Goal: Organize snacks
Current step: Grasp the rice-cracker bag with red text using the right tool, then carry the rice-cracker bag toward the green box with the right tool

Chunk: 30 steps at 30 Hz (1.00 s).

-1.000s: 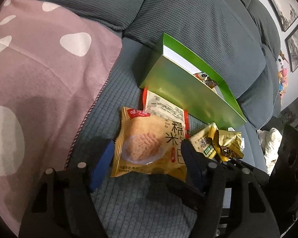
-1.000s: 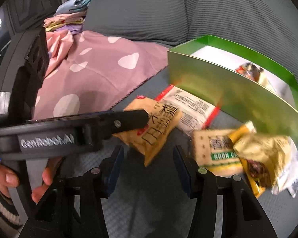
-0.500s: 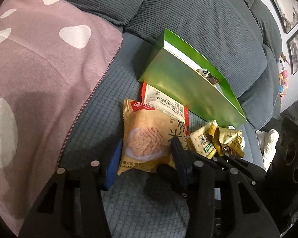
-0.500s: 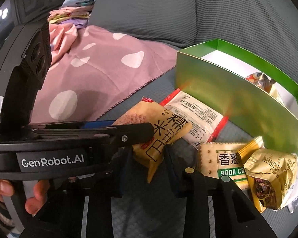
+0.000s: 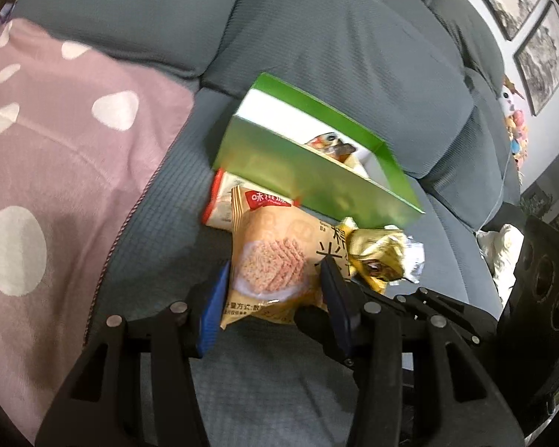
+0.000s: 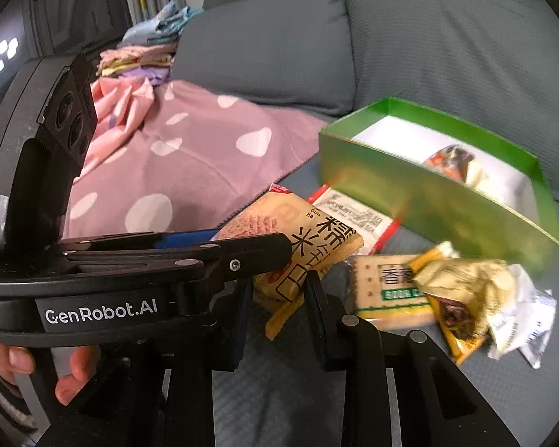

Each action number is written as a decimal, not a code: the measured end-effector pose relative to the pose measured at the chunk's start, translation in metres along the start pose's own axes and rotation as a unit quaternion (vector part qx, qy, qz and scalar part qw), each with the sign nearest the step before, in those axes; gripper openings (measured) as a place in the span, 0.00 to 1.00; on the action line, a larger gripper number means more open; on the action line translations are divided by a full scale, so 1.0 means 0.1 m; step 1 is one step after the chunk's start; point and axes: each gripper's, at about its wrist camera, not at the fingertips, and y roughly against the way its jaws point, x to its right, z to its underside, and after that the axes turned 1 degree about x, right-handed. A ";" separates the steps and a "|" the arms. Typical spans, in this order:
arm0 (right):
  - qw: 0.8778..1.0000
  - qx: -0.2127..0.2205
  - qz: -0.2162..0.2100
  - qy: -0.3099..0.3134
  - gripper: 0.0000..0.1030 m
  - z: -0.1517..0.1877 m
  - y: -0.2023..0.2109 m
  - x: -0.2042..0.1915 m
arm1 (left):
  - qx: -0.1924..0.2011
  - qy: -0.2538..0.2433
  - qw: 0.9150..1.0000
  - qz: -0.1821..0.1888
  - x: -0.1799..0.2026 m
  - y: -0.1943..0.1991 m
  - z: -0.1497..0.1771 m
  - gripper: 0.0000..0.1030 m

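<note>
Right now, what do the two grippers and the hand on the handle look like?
Both grippers are matte black linkage frames with round silver pivot pins. The left gripper has blue pads; its handle reads "GenRobot.AI" in white, with grey tape at the back and round lenses on its camera block. The right gripper looks alike. The hand shows a striped cuff.

Two close fisheye views angle down along black gripper fingers onto a grey-green fabric sofa seat (image 5: 160, 223). The left wrist camera faces the backrest; the right wrist camera, set just beside it, looks leftward across it. Both share the open green cardboard box (image 5: 316, 182) (image 6: 439, 201) and orange rice-cracker packet (image 5: 272, 257) (image 6: 302, 246).
</note>
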 end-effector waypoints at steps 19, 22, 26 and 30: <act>0.996 0.083 0.025 -0.011 0.29 0.12 0.81 0.12 | 0.032 -0.074 0.997 0.011 0.70 0.27 0.03 0.46; 0.995 0.092 0.025 -0.018 0.29 0.16 0.88 0.15 | 0.032 -0.082 0.996 0.008 0.79 0.29 0.05 0.46; 0.994 0.101 0.024 -0.027 0.29 0.21 0.96 0.20 | 0.029 -0.092 0.995 0.006 0.88 0.27 0.06 0.46; 0.993 0.110 0.021 -0.036 0.29 0.26 1.02 0.27 | 0.027 -0.108 0.994 0.002 0.99 0.26 0.07 0.46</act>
